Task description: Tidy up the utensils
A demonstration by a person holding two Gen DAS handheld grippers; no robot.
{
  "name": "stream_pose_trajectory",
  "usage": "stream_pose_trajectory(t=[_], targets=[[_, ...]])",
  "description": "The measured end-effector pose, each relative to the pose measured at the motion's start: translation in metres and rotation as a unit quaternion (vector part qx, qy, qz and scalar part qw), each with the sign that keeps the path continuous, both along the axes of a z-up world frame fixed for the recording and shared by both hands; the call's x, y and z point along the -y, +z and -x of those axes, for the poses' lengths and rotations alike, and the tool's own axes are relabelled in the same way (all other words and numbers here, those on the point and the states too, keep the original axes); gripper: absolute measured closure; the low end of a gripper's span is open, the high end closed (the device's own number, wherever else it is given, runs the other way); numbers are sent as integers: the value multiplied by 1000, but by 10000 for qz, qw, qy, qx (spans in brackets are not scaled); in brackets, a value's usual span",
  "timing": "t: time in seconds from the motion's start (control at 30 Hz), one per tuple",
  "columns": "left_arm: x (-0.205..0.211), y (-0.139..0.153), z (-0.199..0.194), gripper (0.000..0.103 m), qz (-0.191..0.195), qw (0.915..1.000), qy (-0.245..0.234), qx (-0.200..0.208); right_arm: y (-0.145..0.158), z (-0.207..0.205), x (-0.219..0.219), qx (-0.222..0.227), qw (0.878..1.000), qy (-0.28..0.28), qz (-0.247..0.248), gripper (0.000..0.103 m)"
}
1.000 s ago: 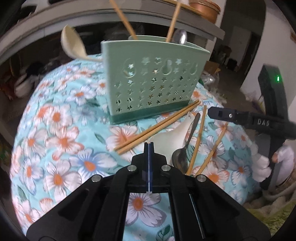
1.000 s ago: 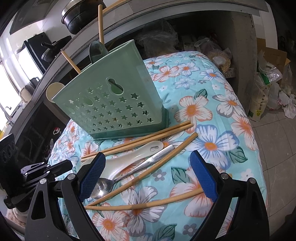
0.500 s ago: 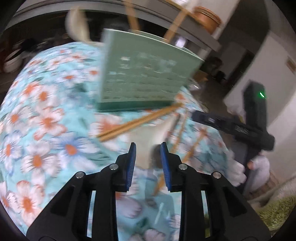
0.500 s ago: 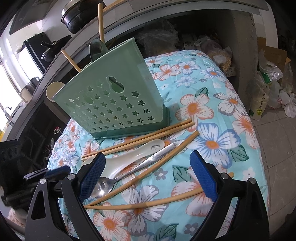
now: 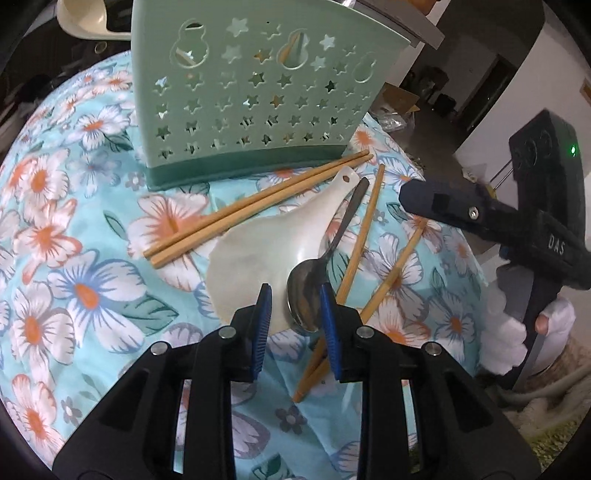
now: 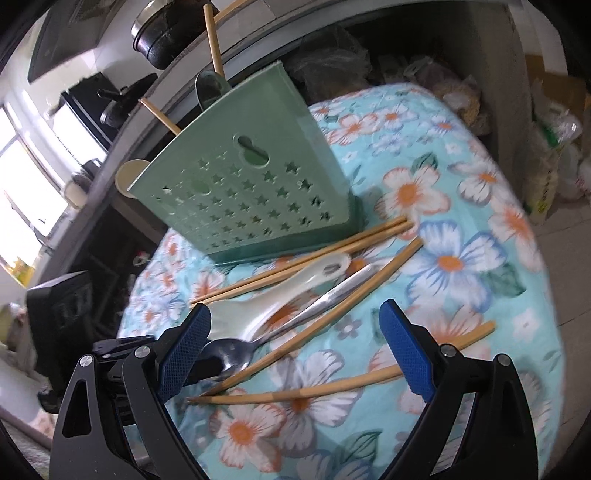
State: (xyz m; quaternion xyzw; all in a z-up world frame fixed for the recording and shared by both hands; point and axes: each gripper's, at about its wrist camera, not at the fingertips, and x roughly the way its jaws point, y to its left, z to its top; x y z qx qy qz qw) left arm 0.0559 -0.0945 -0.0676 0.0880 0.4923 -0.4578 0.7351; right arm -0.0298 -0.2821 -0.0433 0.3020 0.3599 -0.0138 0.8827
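A green star-punched utensil holder (image 5: pixel 251 99) (image 6: pixel 251 192) stands on the floral cloth with chopsticks and spoons sticking out of its top. In front of it lie a pair of chopsticks (image 5: pixel 258 203), a white rice paddle (image 5: pixel 266 251) (image 6: pixel 280 299), a metal spoon (image 5: pixel 306 295) (image 6: pixel 236 350) and two loose chopsticks (image 6: pixel 332 314) (image 6: pixel 314 391). My left gripper (image 5: pixel 295 317) is low over the cloth, its jaws partly open with the spoon's bowl between the pads, not pinched. My right gripper (image 6: pixel 295 325) hangs wide over the pile; its jaws are closing, touching nothing.
The floral cloth (image 5: pixel 85 288) covers a round table whose edge (image 6: pixel 535 295) drops to the floor on the right. A counter with a dark pot (image 6: pixel 162 33) runs behind the holder. Bags (image 6: pixel 554 155) sit on the floor. A sleeved hand (image 5: pixel 546 321) holds the right gripper.
My left gripper went from shut to partly open and moved down and forward until its pads flank the spoon's bowl. The right gripper stayed put, tipping slightly.
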Motion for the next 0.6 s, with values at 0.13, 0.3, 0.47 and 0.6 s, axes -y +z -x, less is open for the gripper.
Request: stream_pose_trajectory(t=[0.13,0.3,0.47,0.6], targets=[[-5,-2,-4,78,260,9991,11,-345,-9,-4,-3,-55,9994,183,-298,35],[-11,-2,-3,79,500,9976,-14,-478,-14,-8,-10,-83,9982,406,-424,45],[-12,9,5,80,631,9976,-141,-253,-21,-13,-16,-186,9974,539,-431,54],[-9,9,10,87,420,9990,-148,58,-22,-13,-15,-189,9974,520,-459,57]])
